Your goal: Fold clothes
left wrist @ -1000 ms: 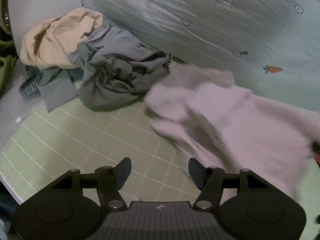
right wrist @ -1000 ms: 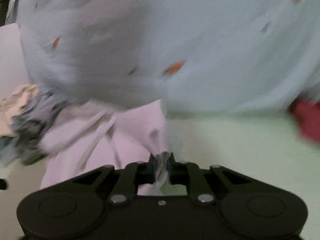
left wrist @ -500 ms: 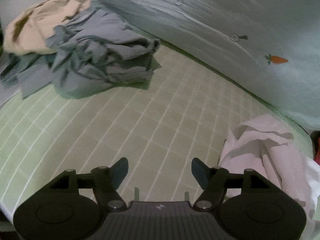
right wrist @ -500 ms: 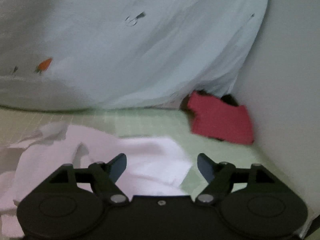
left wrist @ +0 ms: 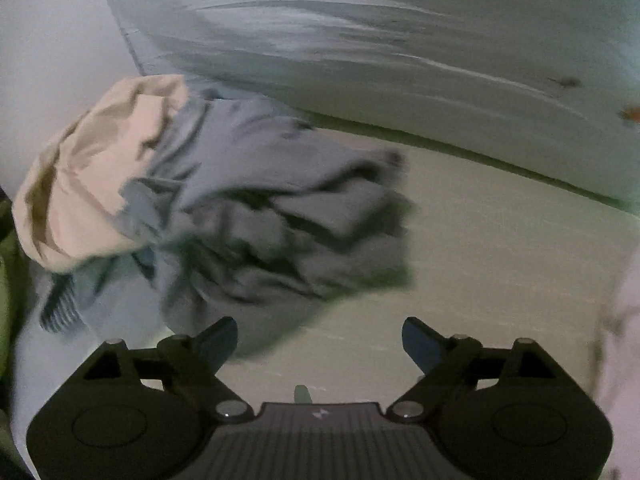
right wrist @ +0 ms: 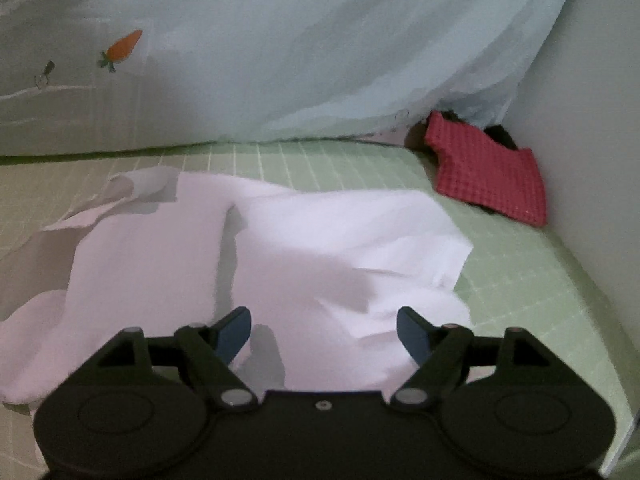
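Pale pink rumpled cotton garment (right wrist: 256, 248) lies on the green grid-patterned mat (right wrist: 520, 280), directly under the right gripper (right wrist: 324, 330), whose jaws gape empty; the left gripper (left wrist: 320, 340), also spread and empty, faces the crumpled grey garment (left wrist: 272, 216) instead

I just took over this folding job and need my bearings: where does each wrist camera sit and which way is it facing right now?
Left wrist: sits behind the open left gripper, facing the blurred grey clothes pile and beige garment; only its own fingers show.
Right wrist: sits behind the open right gripper, facing the white garment and red checked cloth; only its own fingers show.
Shared: green gridded sheet, pale blue carrot-print bedding.
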Available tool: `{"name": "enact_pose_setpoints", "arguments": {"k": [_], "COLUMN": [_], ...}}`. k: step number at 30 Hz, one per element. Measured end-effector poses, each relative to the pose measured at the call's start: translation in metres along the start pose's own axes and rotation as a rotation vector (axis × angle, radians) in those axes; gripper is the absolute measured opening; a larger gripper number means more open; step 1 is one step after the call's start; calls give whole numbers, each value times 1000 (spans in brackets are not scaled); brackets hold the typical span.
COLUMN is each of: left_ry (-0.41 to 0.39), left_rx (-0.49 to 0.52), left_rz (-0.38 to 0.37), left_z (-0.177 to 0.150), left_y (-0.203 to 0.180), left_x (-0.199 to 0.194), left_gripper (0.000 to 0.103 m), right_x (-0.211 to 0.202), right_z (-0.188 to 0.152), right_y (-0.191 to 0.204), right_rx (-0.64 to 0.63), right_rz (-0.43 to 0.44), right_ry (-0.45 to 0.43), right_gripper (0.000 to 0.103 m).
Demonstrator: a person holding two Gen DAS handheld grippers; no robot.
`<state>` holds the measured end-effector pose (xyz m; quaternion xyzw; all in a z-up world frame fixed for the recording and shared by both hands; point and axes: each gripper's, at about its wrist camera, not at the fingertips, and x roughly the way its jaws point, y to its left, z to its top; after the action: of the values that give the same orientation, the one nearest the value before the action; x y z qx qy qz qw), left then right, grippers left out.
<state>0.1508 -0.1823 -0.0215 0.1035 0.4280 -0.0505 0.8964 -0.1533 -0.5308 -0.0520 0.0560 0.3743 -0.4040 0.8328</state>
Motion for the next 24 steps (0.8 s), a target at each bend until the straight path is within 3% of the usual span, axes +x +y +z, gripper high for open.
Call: {"name": "enact_pose_setpoints", "arguments": {"k": [7,11,13,14,15,16,19,22,24], "left_ry": [14,59,68,67,67,67,15,-115,-244], "left_rx": [-86,-154,-203,-221,-240,-258,-236,-266,-267], "left_rz": [29,-75,-141,-168,-195,-222,-217,-218,-189], "left_z": [39,54,57,58,59,60,73,97,119], "left_y": [72,91,94,94,94,94,96,120,143], "left_x": [70,115,125,127,129,131,115,82,53], "left_gripper": [95,97,93,73,43,32,21,19,18], "right_x": [6,6,5,4,3,3,1,0,-1], "right_z": [3,6,8,9,11,13,17,22,25], "right_y": [26,36,40,43,45,47,54,61,65], "right_rx": [129,174,183,184,179,175,160,146,138], "right_rz": [-101,-153,-174,-182,-184,-187,-195,-202,-199], "right_ry": [70,101,114,119,119,120,122,125,120], "right_gripper": [81,81,81,81,81,81,81,80,80]}}
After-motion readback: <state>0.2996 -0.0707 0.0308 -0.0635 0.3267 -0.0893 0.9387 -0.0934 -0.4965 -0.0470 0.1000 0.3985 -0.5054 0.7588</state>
